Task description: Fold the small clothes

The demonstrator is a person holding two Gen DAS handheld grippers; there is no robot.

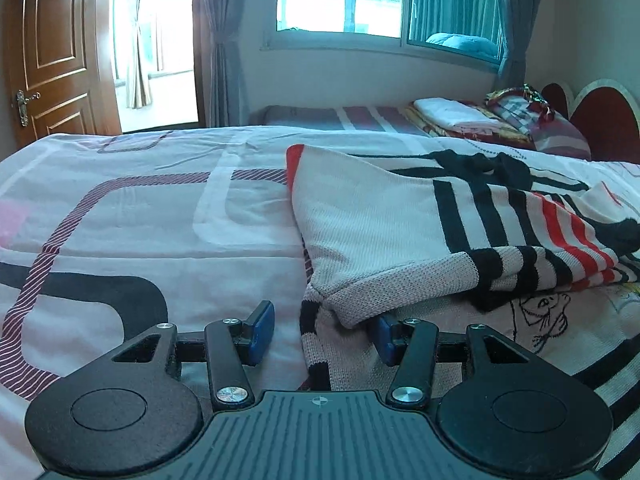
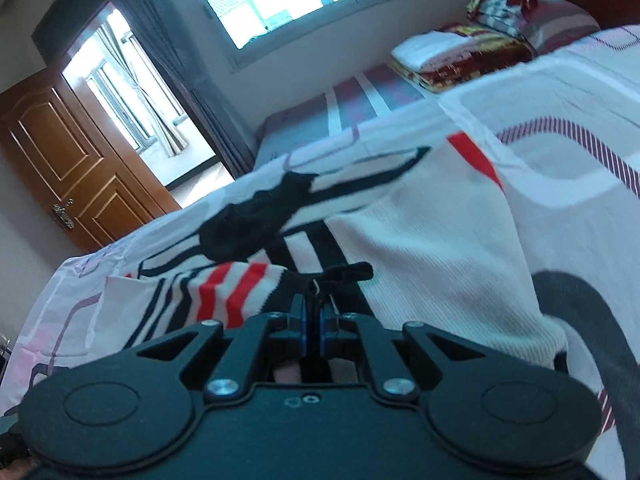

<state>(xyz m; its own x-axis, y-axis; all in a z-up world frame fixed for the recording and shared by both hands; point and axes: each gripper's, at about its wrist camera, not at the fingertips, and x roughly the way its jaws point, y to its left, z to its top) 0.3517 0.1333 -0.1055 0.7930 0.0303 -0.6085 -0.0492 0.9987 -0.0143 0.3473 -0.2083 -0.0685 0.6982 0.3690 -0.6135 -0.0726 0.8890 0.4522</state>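
Bed (image 1: pixel 120 220) with white patterned cover carries a knitted sweater (image 1: pixel 372 220), white with black and red stripes, lying partly folded and running toward one side edge of the bed. Stack of folded cloth (image 1: pixel 452 114) sits on a second bed by the window wall. Left claw (image 1: pixel 320 330): jaws apart, straddling the sweater's ribbed hem corner, pads not pressing. Right claw (image 2: pixel 314 314): jaws closed, pinching a black edge of the sweater.
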